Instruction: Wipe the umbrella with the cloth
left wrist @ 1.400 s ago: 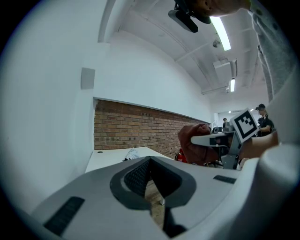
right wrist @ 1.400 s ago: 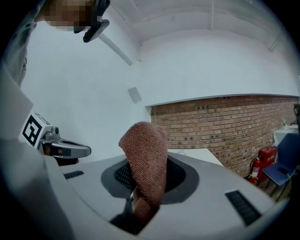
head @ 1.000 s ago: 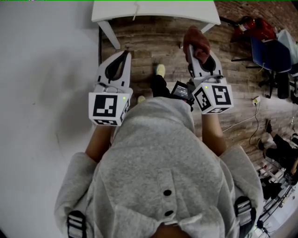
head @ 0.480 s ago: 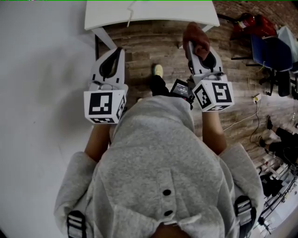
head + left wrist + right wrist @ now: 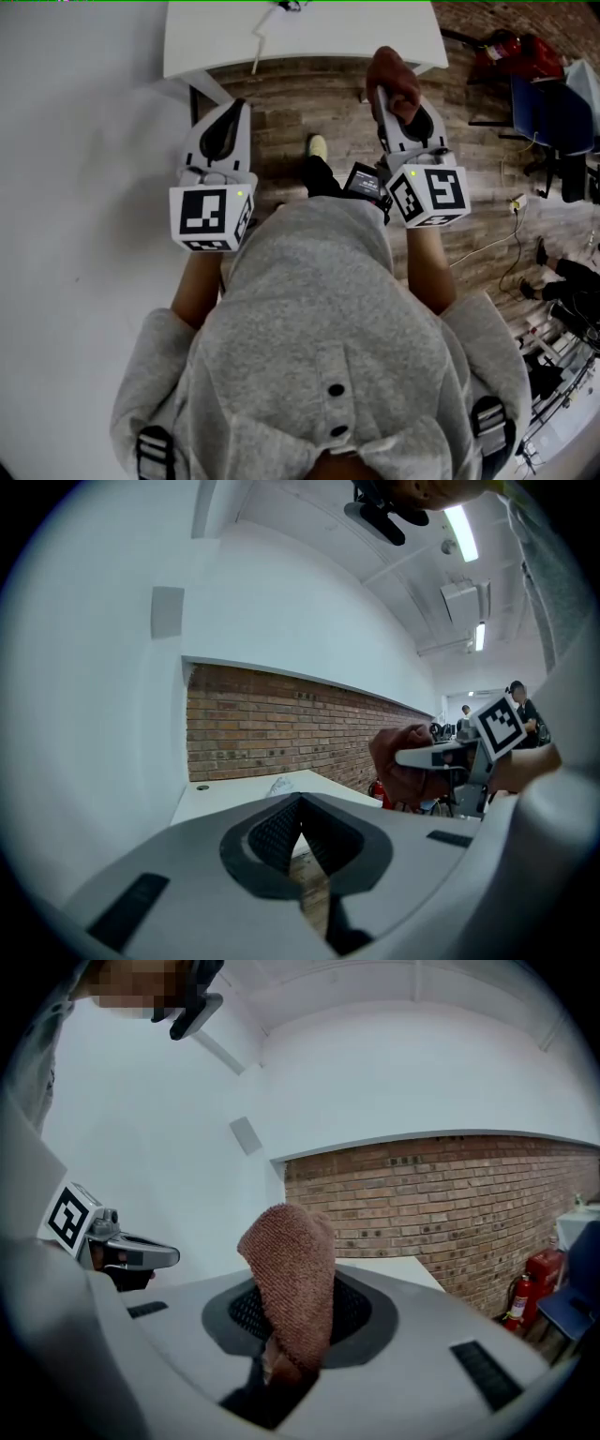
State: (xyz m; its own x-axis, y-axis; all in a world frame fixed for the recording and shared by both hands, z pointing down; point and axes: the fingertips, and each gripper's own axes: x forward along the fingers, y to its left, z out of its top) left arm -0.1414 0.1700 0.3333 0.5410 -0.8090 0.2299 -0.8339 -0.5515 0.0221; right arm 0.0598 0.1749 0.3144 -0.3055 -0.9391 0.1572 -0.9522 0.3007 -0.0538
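1. Count first: two grippers, one cloth, one counter. The left gripper [image 5: 235, 106] is empty, with its jaws pressed together and nothing between them in its own view. The right gripper [image 5: 286, 1340] is clamped on the cloth [image 5: 292, 1265], a brownish-red terry piece that sticks up out of the jaws and flops over at the top.
2. Both grippers are held out in front of the person, roughly level and side by side but well apart. They point at the white counter [image 5: 375, 33], which stands against a brick wall on a wood floor.
3. Other bits: two marker cubes, one per gripper (left cube [image 5: 208, 214], right cube [image 5: 431, 195]). There's one red fire extinguisher [image 5: 528, 1290] off to the right, and one shoe [image 5: 321, 145] shows between the grippers. One small pale thing [image 5: 265, 28] lies on the counter, too small to tell what it is.
4. Versus a second ago in the head view, a lot more of the counter top shows and its near edge sits closer to the gripper tips. The grip on the cloth looks the same, and the left jaws were together then too.
5. Writing: only the black-and-white square patterns on the cubes, nothing I can read as words.
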